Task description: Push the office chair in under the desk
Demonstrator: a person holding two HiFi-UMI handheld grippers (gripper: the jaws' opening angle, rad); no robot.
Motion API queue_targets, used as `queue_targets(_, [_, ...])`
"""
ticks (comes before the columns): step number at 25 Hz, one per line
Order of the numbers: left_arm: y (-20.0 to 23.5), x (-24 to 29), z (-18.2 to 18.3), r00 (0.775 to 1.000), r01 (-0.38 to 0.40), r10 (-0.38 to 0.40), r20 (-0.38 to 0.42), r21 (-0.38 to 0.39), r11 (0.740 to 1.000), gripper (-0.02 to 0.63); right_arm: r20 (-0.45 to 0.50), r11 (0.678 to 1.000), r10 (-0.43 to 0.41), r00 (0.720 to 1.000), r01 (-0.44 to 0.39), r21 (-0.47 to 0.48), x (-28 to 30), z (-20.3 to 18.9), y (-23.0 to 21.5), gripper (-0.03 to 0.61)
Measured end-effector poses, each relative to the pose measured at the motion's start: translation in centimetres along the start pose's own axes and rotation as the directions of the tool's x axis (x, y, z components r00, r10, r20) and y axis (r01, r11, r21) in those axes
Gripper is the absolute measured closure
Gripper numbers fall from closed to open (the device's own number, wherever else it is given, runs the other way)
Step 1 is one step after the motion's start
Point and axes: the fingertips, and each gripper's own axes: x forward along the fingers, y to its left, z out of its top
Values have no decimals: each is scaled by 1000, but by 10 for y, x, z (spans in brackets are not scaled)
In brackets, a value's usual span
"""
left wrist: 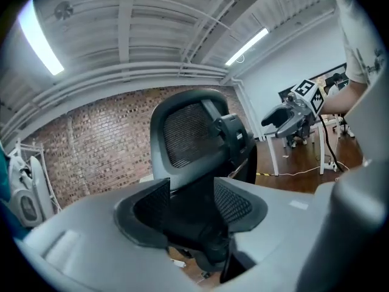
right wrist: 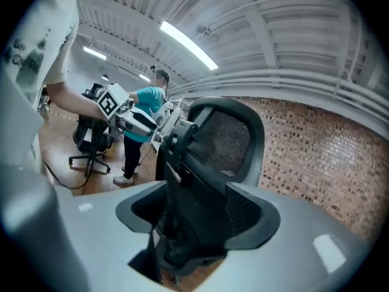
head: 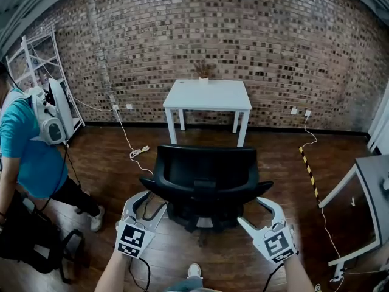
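From the head view, the black mesh-backed office chair [head: 205, 178] stands on the dark wooden floor [head: 109, 163] with its back towards the person holding the tools. The white square-topped bench [head: 208, 94] sits at twelve o'clock from it, against the red brick wall [head: 213, 35]. The chair is well short of the bench, not under it. The left tongs [head: 153, 201] are at the chair's seven o'clock and the right tongs [head: 250, 210] at its five o'clock. Both are spread and close to the backrest's outer edges. A person in a teal shirt [head: 24, 145] stands at nine o'clock, and a yellow-and-black striped tape [head: 309, 169] lies on the floor at three o'clock.

In the left gripper view, the left tongs [left wrist: 191, 208] are parted. The chair's backrest [left wrist: 194, 139] rises beyond the gap between them, and neither pad presses on it. The right tongs show at two o'clock.

In the right gripper view, the right tongs [right wrist: 194, 215] are spread too. The chair's rear spine [right wrist: 182, 181] stands in the gap, and I see no pad clamped on it. The teal-shirted person is at ten o'clock.
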Motion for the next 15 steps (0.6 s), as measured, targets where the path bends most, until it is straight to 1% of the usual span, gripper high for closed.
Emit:
queue_targets(4, [26,18,-20,998,27,-22,-60,94,995,347,-63,995,-6,998,0,-100,18,-13,-27,258])
queue_targets(7, [37,33,-42,992,64,-47,-115,149,987,319,-125,983,-6,992,-17,-182,27,-36,-42,241])
queue_targets(9, [42,42,-53,987,102,-78,-141,169,980,306,-166,980,14,986,-47,-191,31,-49,-47,235])
queue_targets(10, [44,47,-57,984,123,-96,-153,178,976,301,-187,980,27,982,-62,-188,34,-54,-50,220])
queue_targets(12, [47,55,-64,974,171,-134,-185,199,965,287,-231,976,46,972,-93,-195,39,-63,-54,199])
queue_targets(15, [49,67,-75,949,252,-189,-253,248,935,266,-307,959,69,949,-147,-241,48,-77,-59,198])
